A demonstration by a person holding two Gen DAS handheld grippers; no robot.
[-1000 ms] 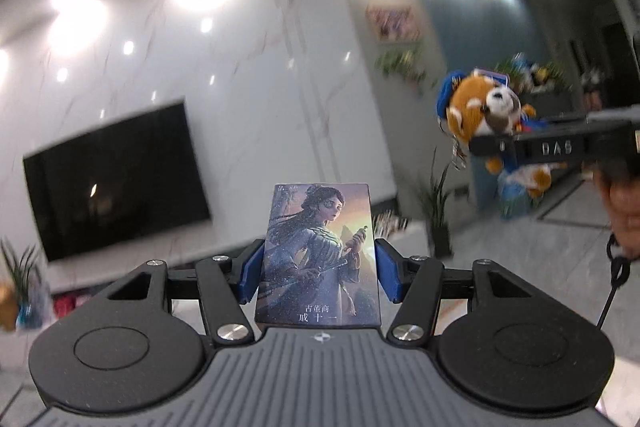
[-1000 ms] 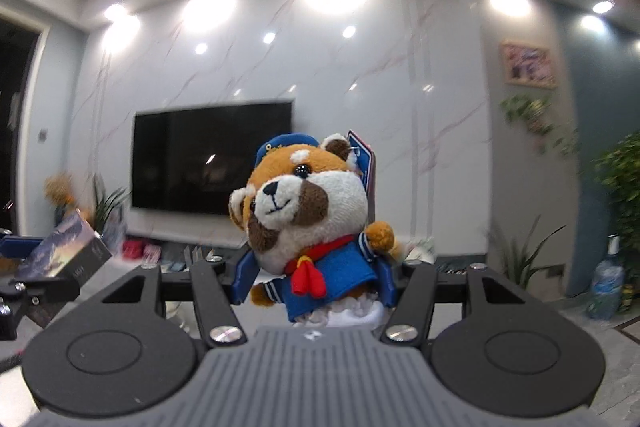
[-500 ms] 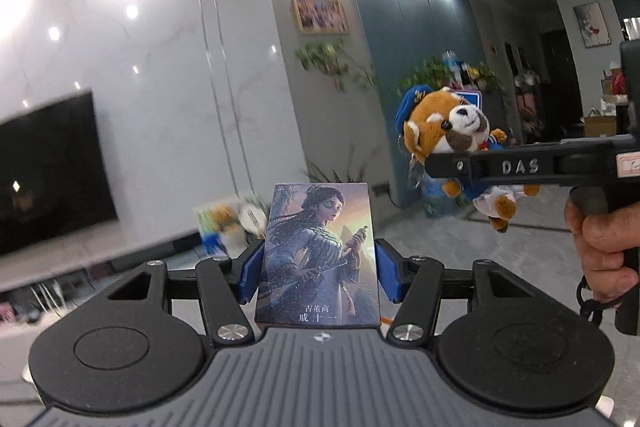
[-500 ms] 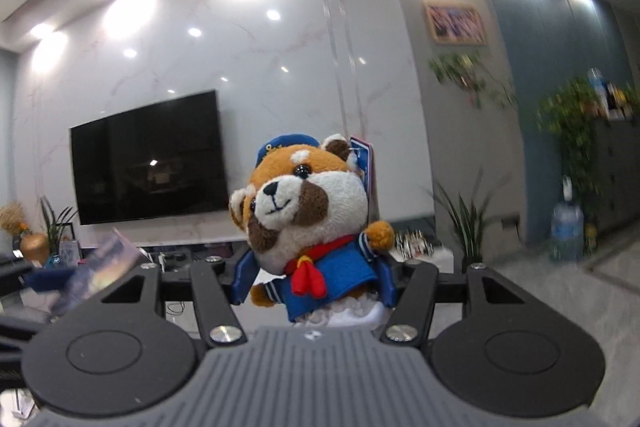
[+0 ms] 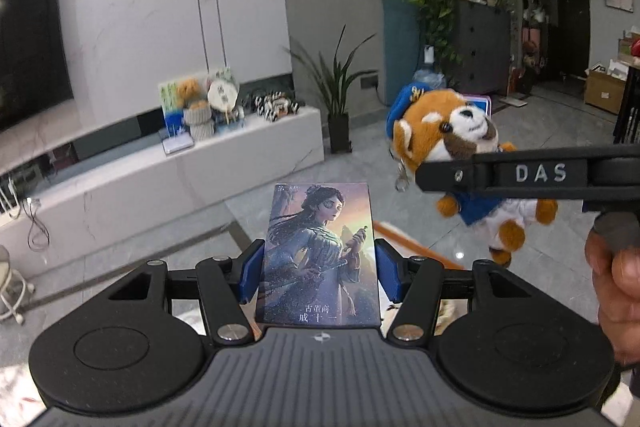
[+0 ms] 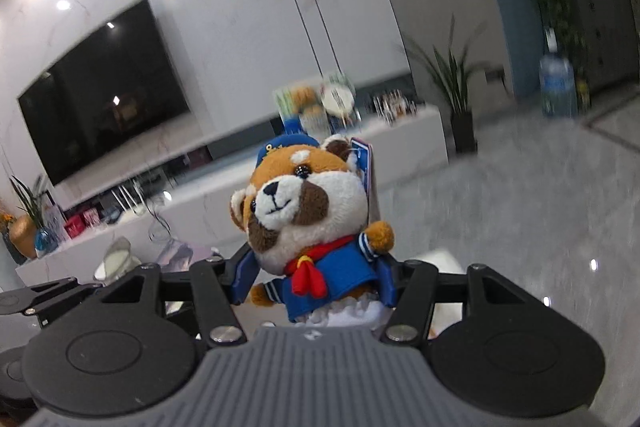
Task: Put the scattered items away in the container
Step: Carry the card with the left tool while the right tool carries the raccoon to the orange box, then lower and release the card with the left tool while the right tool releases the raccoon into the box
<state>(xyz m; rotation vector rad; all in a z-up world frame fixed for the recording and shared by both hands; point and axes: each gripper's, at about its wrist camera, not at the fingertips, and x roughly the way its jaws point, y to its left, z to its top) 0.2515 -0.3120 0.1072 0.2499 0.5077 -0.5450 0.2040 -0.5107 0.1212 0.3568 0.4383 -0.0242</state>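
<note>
Both views are tilting down compared with a second ago: ceiling lights are dropping out of frame, and the TV ledge [image 5: 168, 163] and grey floor [image 5: 400, 163] are filling it instead. Right wrist view is also rolling, and the background there is motion-blurred.

Left hand-held gripper [image 5: 318, 277] is clamping an illustrated character card [image 5: 320, 255] by its two long edges, blue pads [image 5: 251, 273] tight on both sides, card standing upright and facing the camera. Grip looks unchanged across the second.

Right hand-held gripper [image 6: 314, 281] is squeezing a red panda plush in a sailor suit [image 6: 306, 219] around the torso, head and blue cap sticking up above the jaws, hang tag [image 6: 362, 157] behind the ear. Also showing in the left view as the plush [image 5: 448, 135] with the person's hand [image 5: 616, 279] on the handle, just right of the card.

So both items are off the surface and in the air, side by side. Container isn't showing in either view; can't tell where it is. My read: carry phase is ending and both hands are descending toward a drop-off. Nothing released yet. A pale blurred patch [image 6: 440, 259] is appearing low behind the plush — can't identify it.
</note>
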